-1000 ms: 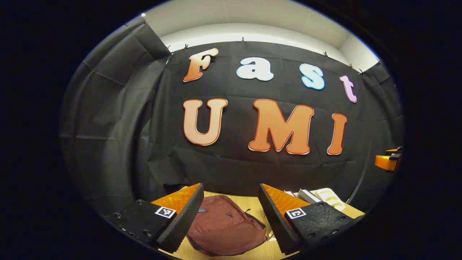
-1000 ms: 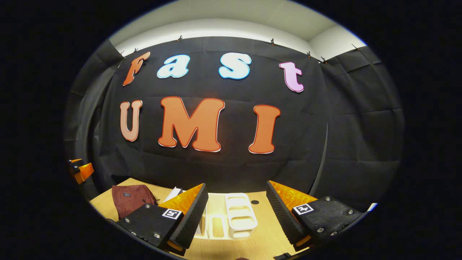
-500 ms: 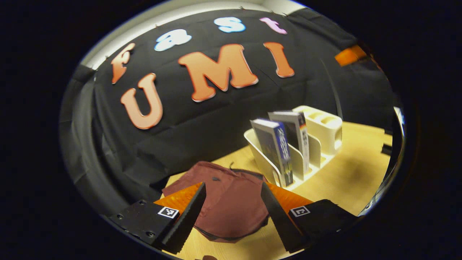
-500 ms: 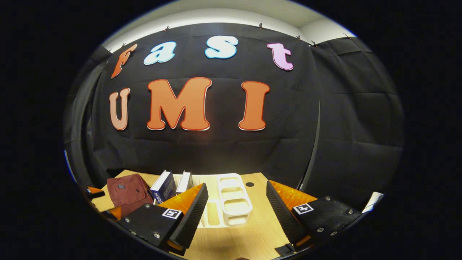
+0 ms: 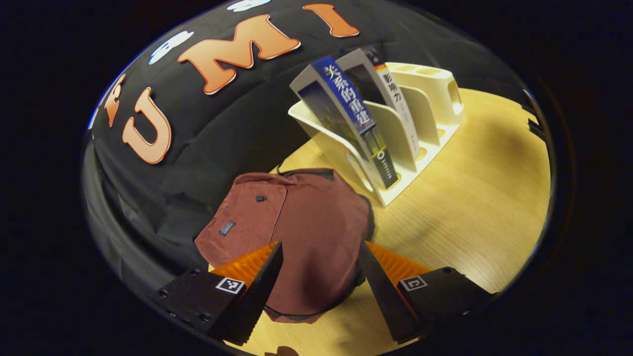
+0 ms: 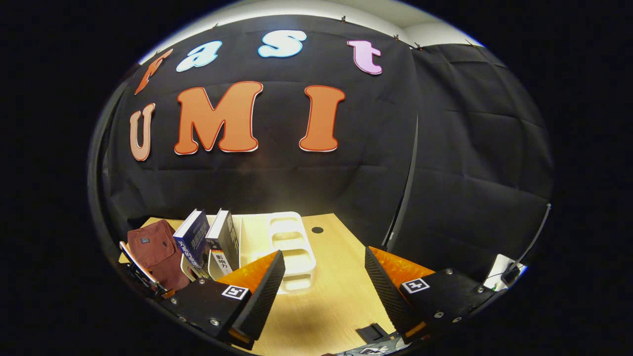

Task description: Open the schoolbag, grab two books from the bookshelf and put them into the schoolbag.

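A dark red schoolbag (image 5: 292, 222) lies flat and closed on the wooden table (image 5: 474, 198), its zipper along the far edge. My left gripper (image 5: 316, 269) hovers open just above its near part, touching nothing. A white bookshelf (image 5: 420, 118) stands right of the bag with two upright books: a blue-spined book (image 5: 353, 116) and a white-spined book (image 5: 393, 101). In the right gripper view, my right gripper (image 6: 324, 279) hangs open over the table, with the bookshelf (image 6: 289, 244), the two books (image 6: 207, 240) and the schoolbag (image 6: 153, 249) ahead to the left.
Black cloth walls close in the table's back and sides. A small dark hole (image 6: 317, 230) marks the tabletop behind the shelf. A small black object (image 6: 373, 332) lies at the table's near edge. Part of the left gripper (image 6: 141, 274) shows beside the bag.
Both views have tipped downward. My left gripper has moved closer over the schoolbag, and the bookshelf now looms larger. My right gripper has lowered its aim, bringing more table into sight.
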Demonstrator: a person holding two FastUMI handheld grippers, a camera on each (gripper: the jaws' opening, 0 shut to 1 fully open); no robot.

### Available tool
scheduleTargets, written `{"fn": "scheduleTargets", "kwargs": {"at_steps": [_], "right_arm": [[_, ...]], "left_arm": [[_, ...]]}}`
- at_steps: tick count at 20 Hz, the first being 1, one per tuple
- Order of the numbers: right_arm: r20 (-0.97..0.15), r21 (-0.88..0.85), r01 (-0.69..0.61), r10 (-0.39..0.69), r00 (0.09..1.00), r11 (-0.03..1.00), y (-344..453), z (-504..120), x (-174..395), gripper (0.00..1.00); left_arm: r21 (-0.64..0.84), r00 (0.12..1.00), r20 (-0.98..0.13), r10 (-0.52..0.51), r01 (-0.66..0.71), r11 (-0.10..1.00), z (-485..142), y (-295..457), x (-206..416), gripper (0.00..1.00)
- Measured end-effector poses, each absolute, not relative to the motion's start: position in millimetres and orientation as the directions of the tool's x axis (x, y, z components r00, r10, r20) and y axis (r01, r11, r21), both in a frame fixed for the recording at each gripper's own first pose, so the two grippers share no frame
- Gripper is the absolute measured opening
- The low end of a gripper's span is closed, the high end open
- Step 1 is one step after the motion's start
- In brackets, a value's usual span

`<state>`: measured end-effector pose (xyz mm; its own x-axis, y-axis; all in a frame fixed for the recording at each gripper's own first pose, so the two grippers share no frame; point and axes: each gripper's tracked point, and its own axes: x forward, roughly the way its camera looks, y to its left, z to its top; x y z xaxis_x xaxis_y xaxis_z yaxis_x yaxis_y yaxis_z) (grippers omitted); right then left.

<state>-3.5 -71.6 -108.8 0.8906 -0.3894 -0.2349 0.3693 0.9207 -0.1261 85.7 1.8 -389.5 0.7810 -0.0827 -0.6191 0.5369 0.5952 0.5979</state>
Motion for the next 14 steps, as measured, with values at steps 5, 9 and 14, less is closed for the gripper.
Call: {"fn": "scheduleTargets", "kwargs": {"at_steps": [5,9,14], "right_arm": [[-0.262,-0.107,0.381,-0.396,0.880,0.918,-73,-116,-3,0.96],[-0.283,-0.103,0.373,-0.386,0.878,0.922,-71,-123,-2,0.96],[-0.309,-0.105,0.363,-0.378,0.873,0.926,-68,-132,0,0.96]], "left_arm": [[0.628,0.749,-0.662,-0.029,0.576,0.524,-416,3,91,0.98],[0.623,0.716,-0.698,0.030,0.586,0.518,-434,13,90,0.98],[0.636,0.731,-0.682,0.000,0.593,0.494,-408,12,93,0.78]]}}
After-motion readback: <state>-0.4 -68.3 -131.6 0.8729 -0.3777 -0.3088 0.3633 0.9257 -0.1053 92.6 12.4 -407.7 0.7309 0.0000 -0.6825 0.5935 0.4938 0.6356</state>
